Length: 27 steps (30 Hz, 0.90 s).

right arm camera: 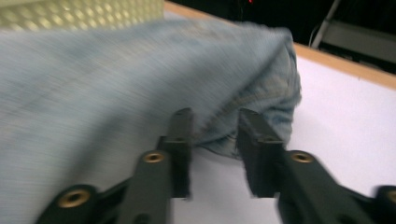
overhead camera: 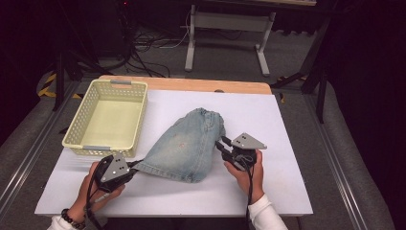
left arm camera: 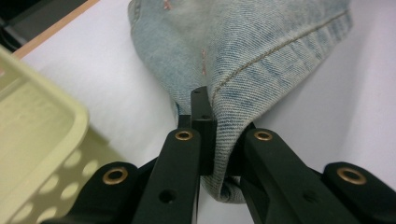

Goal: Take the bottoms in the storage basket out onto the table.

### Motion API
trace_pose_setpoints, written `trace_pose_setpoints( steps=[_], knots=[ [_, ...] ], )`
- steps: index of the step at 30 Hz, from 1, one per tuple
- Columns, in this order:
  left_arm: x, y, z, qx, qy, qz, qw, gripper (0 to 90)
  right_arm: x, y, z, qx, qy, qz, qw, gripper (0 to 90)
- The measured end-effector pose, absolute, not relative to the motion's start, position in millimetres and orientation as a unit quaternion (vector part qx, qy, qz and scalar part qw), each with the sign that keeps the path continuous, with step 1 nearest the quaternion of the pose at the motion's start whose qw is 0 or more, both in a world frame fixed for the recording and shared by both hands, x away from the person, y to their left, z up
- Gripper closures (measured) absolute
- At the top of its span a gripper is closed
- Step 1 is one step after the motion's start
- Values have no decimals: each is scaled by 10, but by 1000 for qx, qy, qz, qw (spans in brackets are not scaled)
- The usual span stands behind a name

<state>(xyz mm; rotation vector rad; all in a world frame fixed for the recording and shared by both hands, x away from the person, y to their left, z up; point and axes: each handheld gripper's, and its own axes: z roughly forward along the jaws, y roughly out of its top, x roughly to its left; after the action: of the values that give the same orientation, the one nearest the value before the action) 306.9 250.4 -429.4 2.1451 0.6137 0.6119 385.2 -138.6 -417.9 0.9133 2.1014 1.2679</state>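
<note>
You had your left gripper pinching the soft, limp denim skirt by its hem; your right gripper sat spread beside its edge

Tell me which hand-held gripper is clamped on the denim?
The left hand-held gripper: its jaws pinch the denim garment's hem. The right hand-held gripper stands open, fabric unpinched.

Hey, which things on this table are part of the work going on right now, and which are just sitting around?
In use:
- denim skirt
- left gripper, shut on its hem
- right gripper, open at its edge

Lying about:
- yellow basket, empty
- white board
</note>
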Motion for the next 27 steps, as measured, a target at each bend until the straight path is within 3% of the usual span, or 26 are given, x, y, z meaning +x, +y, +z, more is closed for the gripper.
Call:
trace_pose_setpoints(
  steps=[5,17,23,27],
  knots=[
    [3085,2639,-4393,850,262,239,390,869,4082,-1362,-4375,364,794,421,244,517],
    [3115,2671,-4533,856,265,236,376,869,4618,-1355,-4556,448,778,389,206,351],
    [3132,2650,-4587,861,260,229,371,868,4649,-1231,-4592,430,808,350,198,390],
    [3141,2625,-4629,863,262,224,369,868,4655,-1247,-4583,430,808,355,191,474]
  ],
)
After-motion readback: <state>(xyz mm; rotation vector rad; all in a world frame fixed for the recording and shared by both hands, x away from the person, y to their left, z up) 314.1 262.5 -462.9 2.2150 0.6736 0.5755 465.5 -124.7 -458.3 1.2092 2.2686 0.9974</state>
